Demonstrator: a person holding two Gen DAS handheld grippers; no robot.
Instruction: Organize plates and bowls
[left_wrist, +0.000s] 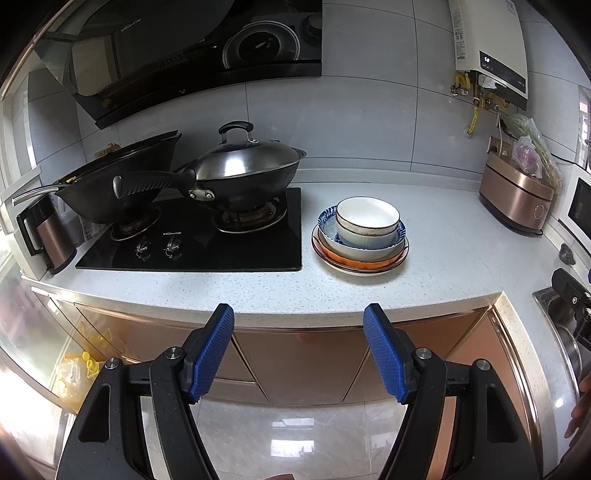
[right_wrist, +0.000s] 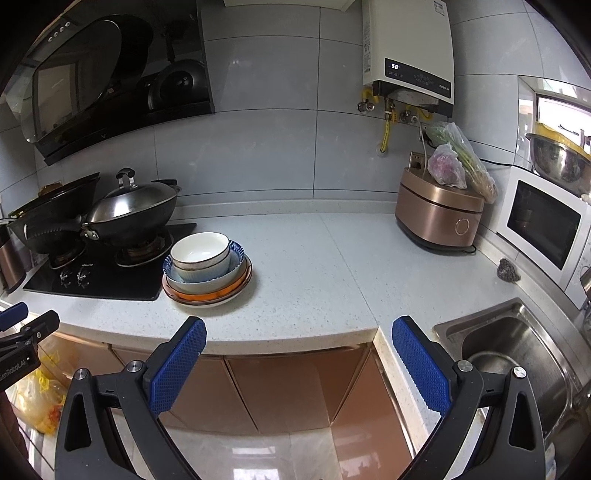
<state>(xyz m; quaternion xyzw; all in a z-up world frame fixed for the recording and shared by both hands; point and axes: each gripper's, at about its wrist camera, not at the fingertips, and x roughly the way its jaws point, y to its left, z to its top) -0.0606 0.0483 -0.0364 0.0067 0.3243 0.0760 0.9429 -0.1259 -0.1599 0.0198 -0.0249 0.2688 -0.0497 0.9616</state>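
Both grippers, left (left_wrist: 298, 317) and right (right_wrist: 299, 330), hang with jaws apart and empty before the countertop (left_wrist: 461, 258). On it, just right of the stove (left_wrist: 207, 243), sits the stack of plates and bowls (left_wrist: 361, 236).

The left gripper (left_wrist: 298, 315) points forward and downward, its blue-padded jaws standing apart with nothing between them. The right gripper (right_wrist: 298, 328) is held in the same downward tilt, jaws spread wide and empty. The two grippers are side by side, not touching
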